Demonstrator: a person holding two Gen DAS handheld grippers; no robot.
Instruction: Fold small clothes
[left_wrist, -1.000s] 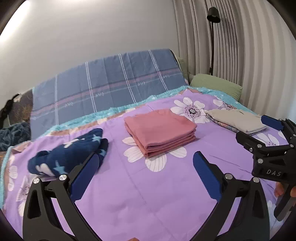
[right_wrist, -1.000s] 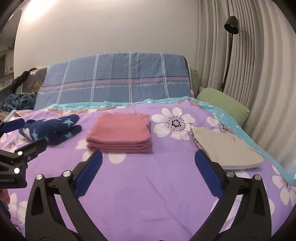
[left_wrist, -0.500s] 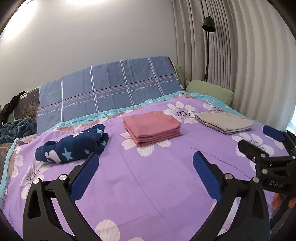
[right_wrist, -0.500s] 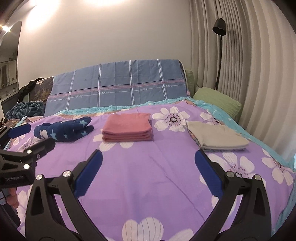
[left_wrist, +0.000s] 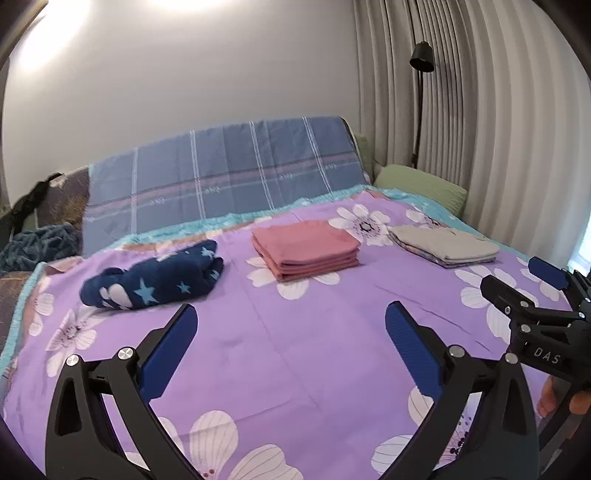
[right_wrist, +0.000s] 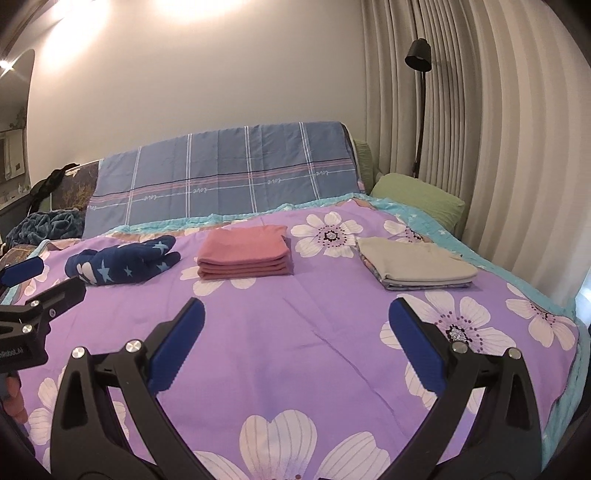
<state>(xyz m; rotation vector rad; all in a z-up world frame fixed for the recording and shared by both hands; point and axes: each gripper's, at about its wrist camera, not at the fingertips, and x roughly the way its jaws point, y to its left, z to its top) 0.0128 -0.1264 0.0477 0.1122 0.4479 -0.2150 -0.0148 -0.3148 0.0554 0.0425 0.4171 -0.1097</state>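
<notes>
Three folded pieces lie in a row on the purple flowered bedspread (left_wrist: 288, 362). A navy star-print bundle (left_wrist: 155, 275) is at the left, a pink folded stack (left_wrist: 306, 249) in the middle, a beige folded stack (left_wrist: 445, 245) at the right. They also show in the right wrist view: navy bundle (right_wrist: 123, 260), pink stack (right_wrist: 243, 254), beige stack (right_wrist: 413, 266). My left gripper (left_wrist: 290, 332) is open and empty, well short of the clothes. My right gripper (right_wrist: 295, 328) is open and empty, also short of them; it shows in the left wrist view (left_wrist: 524, 284).
A blue plaid cover (right_wrist: 225, 184) drapes the headboard. A green pillow (right_wrist: 419, 199) lies at the far right by the curtain (right_wrist: 498, 147) and a black floor lamp (right_wrist: 417, 59). A dark blue blanket (right_wrist: 44, 225) is heaped at the far left. The bed's right edge (right_wrist: 576, 332) is close.
Both grippers have pulled back from the clothes and risen, so the three pieces look smaller and farther away. Both stay open and empty.
</notes>
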